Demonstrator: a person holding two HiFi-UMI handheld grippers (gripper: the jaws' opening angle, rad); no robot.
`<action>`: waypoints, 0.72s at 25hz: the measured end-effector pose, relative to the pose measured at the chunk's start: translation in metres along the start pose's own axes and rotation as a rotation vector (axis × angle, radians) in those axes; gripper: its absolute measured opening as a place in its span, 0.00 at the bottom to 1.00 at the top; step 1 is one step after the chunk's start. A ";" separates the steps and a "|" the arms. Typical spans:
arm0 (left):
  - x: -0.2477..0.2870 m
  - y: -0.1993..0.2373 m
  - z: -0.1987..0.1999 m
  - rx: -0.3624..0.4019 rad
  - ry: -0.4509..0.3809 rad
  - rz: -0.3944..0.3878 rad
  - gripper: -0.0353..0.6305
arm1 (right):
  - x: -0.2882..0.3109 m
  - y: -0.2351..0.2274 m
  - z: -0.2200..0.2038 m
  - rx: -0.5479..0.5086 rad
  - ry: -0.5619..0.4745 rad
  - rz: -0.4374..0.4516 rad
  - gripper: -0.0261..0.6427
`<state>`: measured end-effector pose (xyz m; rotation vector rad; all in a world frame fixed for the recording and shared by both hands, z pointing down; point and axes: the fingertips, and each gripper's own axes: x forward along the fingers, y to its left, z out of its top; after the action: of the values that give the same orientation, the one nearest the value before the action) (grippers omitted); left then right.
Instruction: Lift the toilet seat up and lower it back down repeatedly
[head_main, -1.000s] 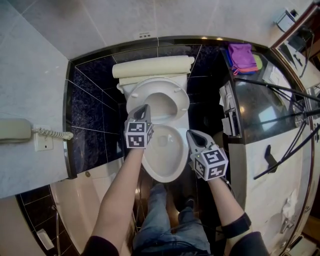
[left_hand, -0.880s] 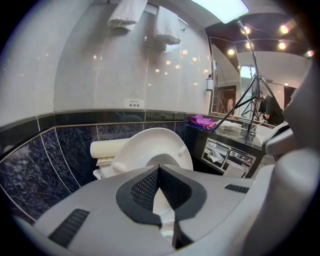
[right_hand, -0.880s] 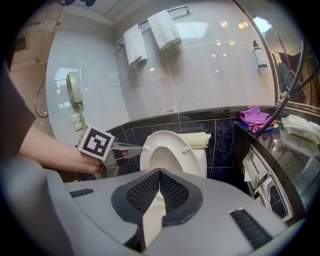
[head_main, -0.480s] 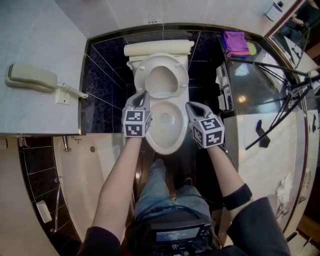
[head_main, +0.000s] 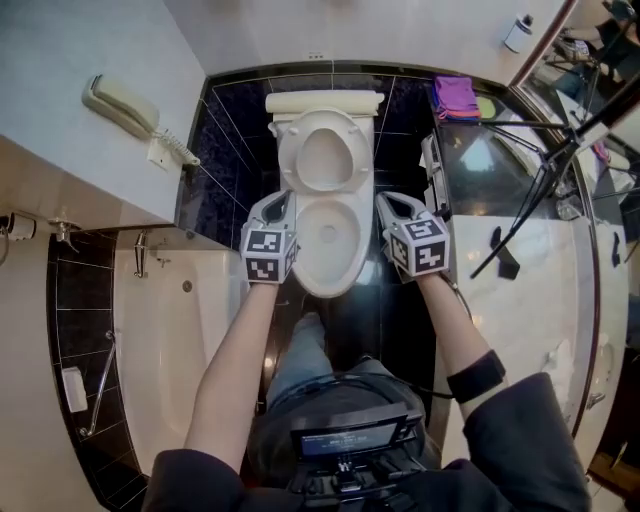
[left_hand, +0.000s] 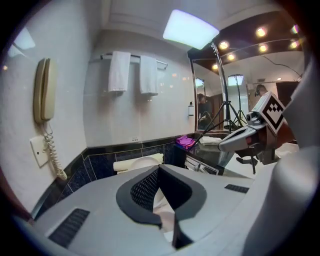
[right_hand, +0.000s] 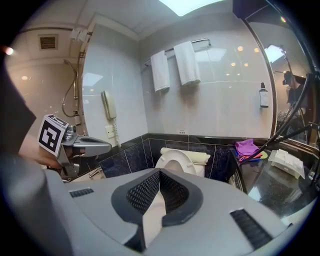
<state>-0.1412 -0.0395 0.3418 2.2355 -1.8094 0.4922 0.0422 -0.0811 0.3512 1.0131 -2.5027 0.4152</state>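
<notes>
The left gripper (head_main: 286, 198) has its jaws drawn together with nothing between the pads; the right gripper (head_main: 384, 200) is likewise closed and empty, its pads meeting at the tip; each is held on an outstretched bare forearm, and the two hang side by side with a gap between them.

In that gap, just below and between the two grippers, lies the toilet bowl (head_main: 328, 282), uncovered; the left gripper sits over the bowl's left edge and the right gripper over its right edge, and whether either touches the rim cannot be told from above; the cream of the bowl shows through the slot behind each pair of jaws in the gripper views.

Ahead of both grippers and clear of them stands the toilet seat (right_hand: 175, 162), raised upright and leaning back towards the tank (head_main: 322, 102); neither gripper is in contact with it.

To the left of the left gripper is a pale bathtub (head_main: 160, 330); further ahead on that side a wall phone (left_hand: 42, 89) hangs on the light wall, its coiled cord trailing down over the dark tile band.

To the right of the right gripper a glass-topped counter (head_main: 490, 170) runs forward; a purple cloth (right_hand: 246, 147) lies at its far end beside the tank; the dark legs of a tripod (head_main: 545, 170) cross above the counter.

Farthest off, beyond the tank, two white towels (right_hand: 175, 66) hang from a rail high on the back wall; a small bottle (right_hand: 264, 95) is fixed to the wall to the right of them.
</notes>
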 end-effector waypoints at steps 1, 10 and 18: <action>-0.010 -0.003 0.001 -0.004 -0.005 0.004 0.04 | -0.007 0.004 -0.001 -0.004 0.000 0.001 0.06; -0.094 -0.033 -0.010 -0.017 -0.038 0.024 0.04 | -0.077 0.022 -0.030 0.011 0.009 -0.001 0.06; -0.130 -0.056 -0.025 -0.033 -0.040 0.025 0.04 | -0.113 0.027 -0.053 0.049 -0.007 -0.006 0.06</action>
<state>-0.1134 0.0990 0.3159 2.2194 -1.8533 0.4221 0.1105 0.0263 0.3405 1.0423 -2.5061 0.4738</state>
